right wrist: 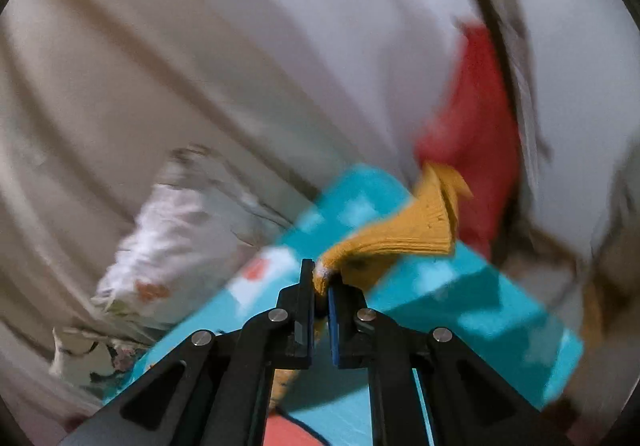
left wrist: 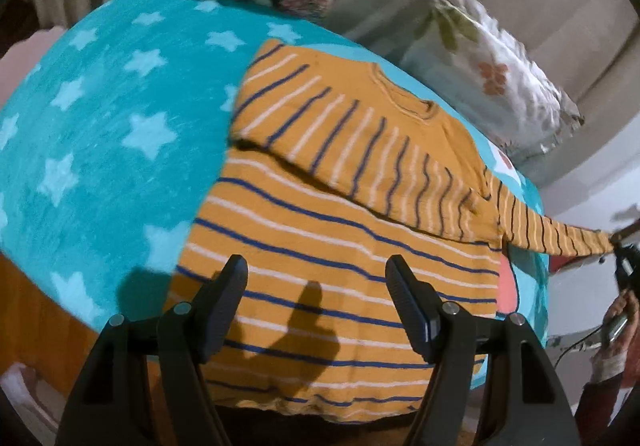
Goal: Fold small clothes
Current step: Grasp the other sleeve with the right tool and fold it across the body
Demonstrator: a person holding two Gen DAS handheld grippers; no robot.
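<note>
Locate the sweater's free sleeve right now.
In the left wrist view the striped sleeve stretches off the sweater past the blanket's right edge; its cuff is pinched in the right gripper.

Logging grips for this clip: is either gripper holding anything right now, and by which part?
The right gripper is shut on the striped sweater, pinching the cuff end of one sleeve, which is stretched off to the side. The left gripper is open above the sweater's body, holding nothing.
</note>
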